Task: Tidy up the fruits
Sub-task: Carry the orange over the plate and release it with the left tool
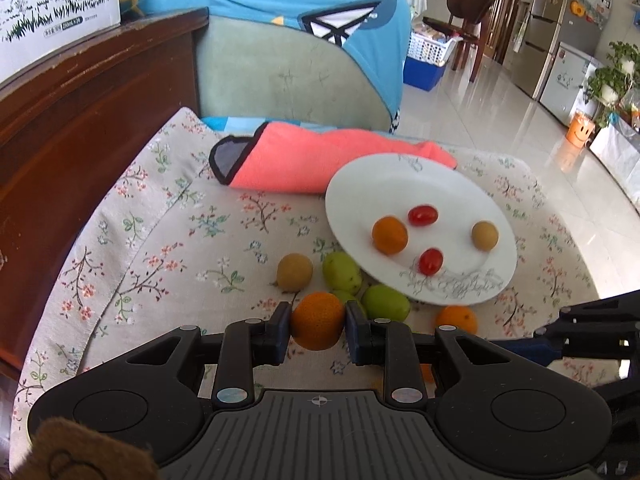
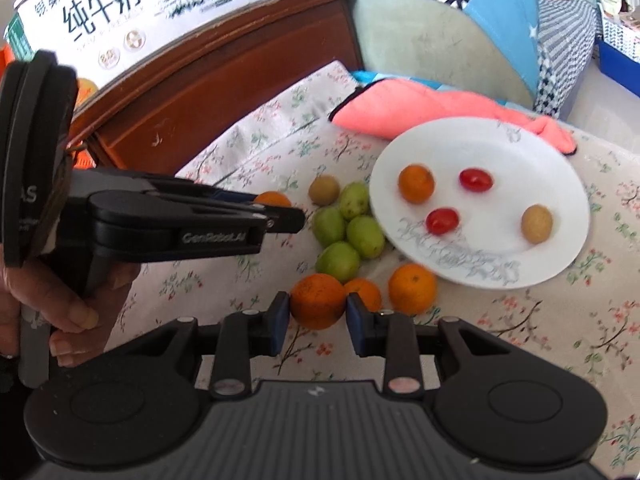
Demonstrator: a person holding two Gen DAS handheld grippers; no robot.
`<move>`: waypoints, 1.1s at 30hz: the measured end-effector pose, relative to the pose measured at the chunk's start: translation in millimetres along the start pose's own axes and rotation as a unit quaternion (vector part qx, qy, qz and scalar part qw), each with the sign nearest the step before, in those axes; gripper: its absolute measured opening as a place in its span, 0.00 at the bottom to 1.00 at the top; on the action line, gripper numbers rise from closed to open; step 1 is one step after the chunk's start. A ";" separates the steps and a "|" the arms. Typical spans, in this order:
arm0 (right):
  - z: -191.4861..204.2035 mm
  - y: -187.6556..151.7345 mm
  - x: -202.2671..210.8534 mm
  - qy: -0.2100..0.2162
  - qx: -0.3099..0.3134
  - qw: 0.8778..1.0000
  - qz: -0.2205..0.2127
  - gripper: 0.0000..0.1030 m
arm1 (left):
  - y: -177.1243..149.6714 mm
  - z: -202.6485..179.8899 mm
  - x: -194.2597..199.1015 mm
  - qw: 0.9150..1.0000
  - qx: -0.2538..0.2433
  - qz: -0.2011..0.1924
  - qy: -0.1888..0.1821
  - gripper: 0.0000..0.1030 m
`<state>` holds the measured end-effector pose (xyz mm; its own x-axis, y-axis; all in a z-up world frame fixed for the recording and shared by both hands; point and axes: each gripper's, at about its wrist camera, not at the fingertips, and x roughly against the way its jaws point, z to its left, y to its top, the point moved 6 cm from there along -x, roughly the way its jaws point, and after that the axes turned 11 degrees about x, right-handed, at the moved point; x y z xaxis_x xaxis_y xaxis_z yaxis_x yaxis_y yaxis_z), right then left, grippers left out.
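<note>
My left gripper (image 1: 317,326) is shut on an orange (image 1: 318,321) and holds it just above the floral cloth. It also shows in the right wrist view (image 2: 280,216), left of the green fruits (image 2: 344,232). My right gripper (image 2: 318,308) is shut on another orange (image 2: 317,301). Two more oranges (image 2: 412,289) lie beside it. The white plate (image 1: 400,184) holds an orange (image 1: 389,235), two red tomatoes (image 1: 423,215) and a brown fruit (image 1: 484,235). Another brown fruit (image 1: 295,272) and green fruits (image 1: 342,272) lie on the cloth by the plate.
A pink cloth (image 1: 320,164) lies behind the plate. A dark wooden cabinet (image 1: 80,120) stands at the left with a milk carton box (image 2: 140,8) on it. A green chair with blue cover (image 1: 300,60) is behind the table. The table edge drops to the floor at the right.
</note>
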<state>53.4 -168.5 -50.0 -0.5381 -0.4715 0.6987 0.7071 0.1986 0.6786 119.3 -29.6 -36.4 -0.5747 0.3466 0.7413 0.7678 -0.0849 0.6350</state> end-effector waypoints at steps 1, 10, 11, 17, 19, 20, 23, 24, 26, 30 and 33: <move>-3.1 2.3 1.9 -0.003 -0.004 1.000 -0.004 0.30 | 1.8 -1.6 1.4 1.000 0.001 -0.003 -0.002 0.25; -34.4 24.2 26.5 -0.043 -0.028 0.998 -0.043 0.30 | 20.7 -27.5 12.9 0.999 0.002 -0.029 -0.031 0.25; -38.8 27.4 29.1 -0.049 -0.030 0.997 -0.047 0.30 | 23.0 -31.7 13.9 0.999 0.000 -0.032 -0.035 0.25; -65.6 38.1 42.8 -0.077 -0.046 0.994 -0.065 0.30 | 39.2 -53.9 14.5 0.998 -0.011 -0.045 -0.052 0.25; -72.0 41.8 44.8 -0.082 -0.049 0.993 -0.068 0.30 | 44.2 -60.1 11.9 0.997 -0.016 -0.048 -0.053 0.25; -74.9 43.1 45.6 -0.084 -0.049 0.993 -0.070 0.30 | 46.4 -63.0 9.7 0.997 -0.020 -0.048 -0.052 0.25; -83.9 47.1 46.7 -0.088 -0.053 0.992 -0.073 0.30 | 54.0 -69.3 2.6 0.997 -0.026 -0.051 -0.050 0.25; -87.1 48.4 46.3 -0.087 -0.057 0.992 -0.074 0.30 | 56.9 -70.6 0.1 0.997 -0.025 -0.052 -0.050 0.25; -95.4 50.2 44.7 -0.085 -0.065 0.991 -0.075 0.30 | 62.1 -71.1 -5.5 0.997 -0.021 -0.051 -0.049 0.25; -113.6 52.6 38.2 -0.086 -0.085 0.990 -0.072 0.30 | 71.6 -67.1 -18.7 0.998 0.004 -0.048 -0.043 0.25; -122.6 51.3 31.6 -0.079 -0.101 0.989 -0.067 0.30 | 75.6 -65.6 -29.5 0.998 0.013 -0.045 -0.036 0.25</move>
<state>128.9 -278.6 -21.0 -0.6873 -0.3385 0.6427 0.6931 -0.0408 0.7197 175.8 -107.6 4.0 -0.6205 0.4176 0.6637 0.7221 -0.0259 0.6914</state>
